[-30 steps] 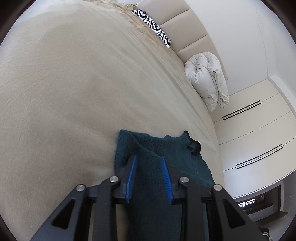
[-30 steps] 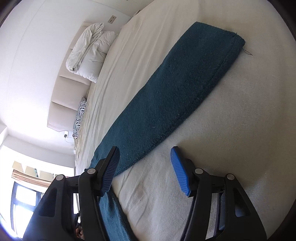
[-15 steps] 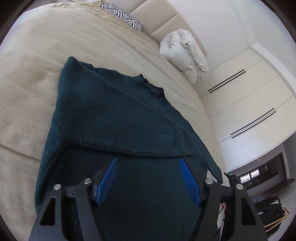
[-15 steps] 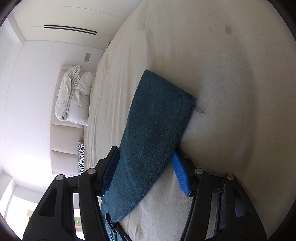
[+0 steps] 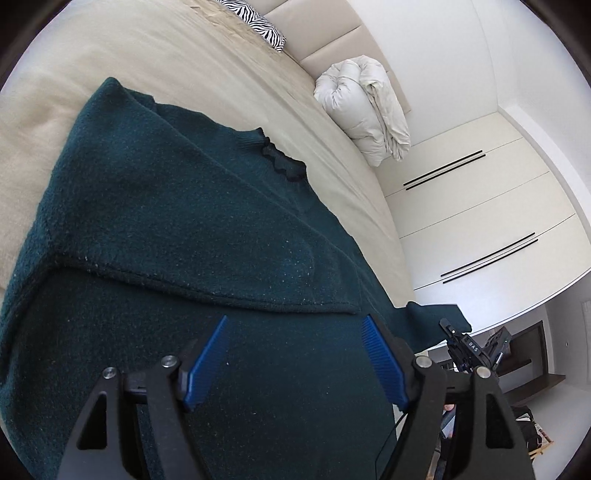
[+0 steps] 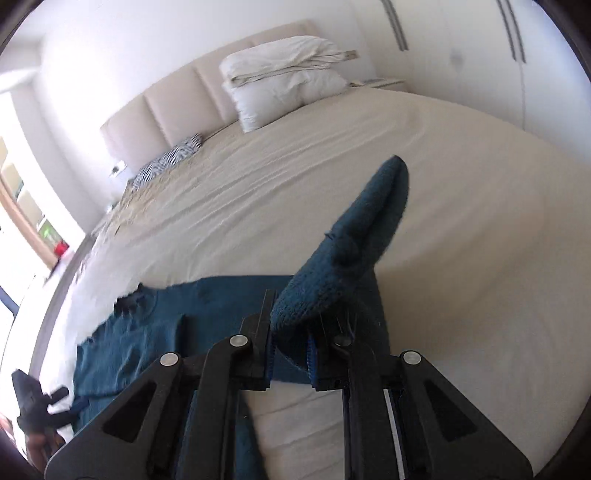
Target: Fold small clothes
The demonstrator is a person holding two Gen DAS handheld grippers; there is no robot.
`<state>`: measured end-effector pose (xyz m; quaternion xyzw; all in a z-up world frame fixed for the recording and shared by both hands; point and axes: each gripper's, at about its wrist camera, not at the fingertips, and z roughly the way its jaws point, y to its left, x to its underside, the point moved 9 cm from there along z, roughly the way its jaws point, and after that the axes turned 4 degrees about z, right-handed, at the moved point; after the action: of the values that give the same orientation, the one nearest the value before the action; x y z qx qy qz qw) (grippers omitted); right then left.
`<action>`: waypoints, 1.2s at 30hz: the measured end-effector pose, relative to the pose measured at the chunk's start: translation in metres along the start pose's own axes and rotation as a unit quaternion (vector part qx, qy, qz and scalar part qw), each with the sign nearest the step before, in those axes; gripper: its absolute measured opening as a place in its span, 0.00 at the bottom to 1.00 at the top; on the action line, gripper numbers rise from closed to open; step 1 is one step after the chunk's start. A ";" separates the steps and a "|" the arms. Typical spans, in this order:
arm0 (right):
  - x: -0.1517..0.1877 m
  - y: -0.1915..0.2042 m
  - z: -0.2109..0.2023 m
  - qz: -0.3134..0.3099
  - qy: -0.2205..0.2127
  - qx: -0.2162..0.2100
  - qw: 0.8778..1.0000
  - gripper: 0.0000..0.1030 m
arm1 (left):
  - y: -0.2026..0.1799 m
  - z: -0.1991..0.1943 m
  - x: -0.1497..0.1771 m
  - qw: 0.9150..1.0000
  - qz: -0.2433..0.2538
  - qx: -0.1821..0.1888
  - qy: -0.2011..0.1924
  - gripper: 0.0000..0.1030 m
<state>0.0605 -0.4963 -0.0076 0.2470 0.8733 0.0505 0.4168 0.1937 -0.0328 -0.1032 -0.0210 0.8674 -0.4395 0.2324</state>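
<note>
A dark teal sweater (image 5: 177, 229) lies flat on the beige bed (image 5: 110, 48), one sleeve folded across its body, its dark ruffled collar (image 5: 282, 162) pointing toward the headboard. My left gripper (image 5: 295, 354) is open and empty, hovering just above the sweater's lower part. My right gripper (image 6: 290, 350) is shut on the other sleeve (image 6: 354, 254) and holds it lifted off the bed, the cuff sticking up past the fingers. The sweater body (image 6: 155, 332) lies to the left in the right wrist view. The left gripper (image 6: 35, 402) shows at that view's lower left edge.
A folded white duvet (image 5: 365, 110) and a zebra-print pillow (image 5: 255, 26) lie at the padded headboard (image 6: 173, 99). White wardrobe doors (image 5: 480, 221) stand beyond the bed's side. A window (image 6: 22, 192) is on the left in the right wrist view.
My left gripper let go of the sweater, opened and drew back over it. My right gripper closed on the sleeve and lifted it off the bed, swinging toward the sweater body.
</note>
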 end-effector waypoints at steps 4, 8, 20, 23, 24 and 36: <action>0.077 0.132 0.014 -0.271 0.033 0.037 0.961 0.10 | -0.013 0.011 0.009 0.999 -0.019 0.032 0.008 0.77; 0.152 0.180 0.038 -0.362 0.083 0.041 0.928 0.11 | -0.024 0.025 0.022 0.998 -0.037 0.056 0.022 0.84; 0.222 0.126 -0.001 -0.194 0.162 -0.040 0.967 0.87 | -0.054 0.087 0.062 0.994 -0.072 0.011 0.075 0.88; 0.227 0.105 -0.011 -0.125 0.174 -0.074 0.974 0.87 | -0.062 0.100 0.065 0.994 -0.075 -0.008 0.082 0.87; 0.227 0.101 -0.013 -0.109 0.172 -0.084 0.975 0.87 | -0.065 0.104 0.066 0.993 -0.079 -0.008 0.086 0.85; 0.224 0.076 -0.029 -0.025 0.163 -0.132 0.977 0.86 | -0.043 0.120 0.063 0.979 -0.181 0.014 0.093 0.44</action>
<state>-0.0508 -0.3202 -0.1236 0.1560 0.9212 0.1947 0.2988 0.1809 -0.1642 -0.1551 -0.1328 0.8608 -0.4867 0.0674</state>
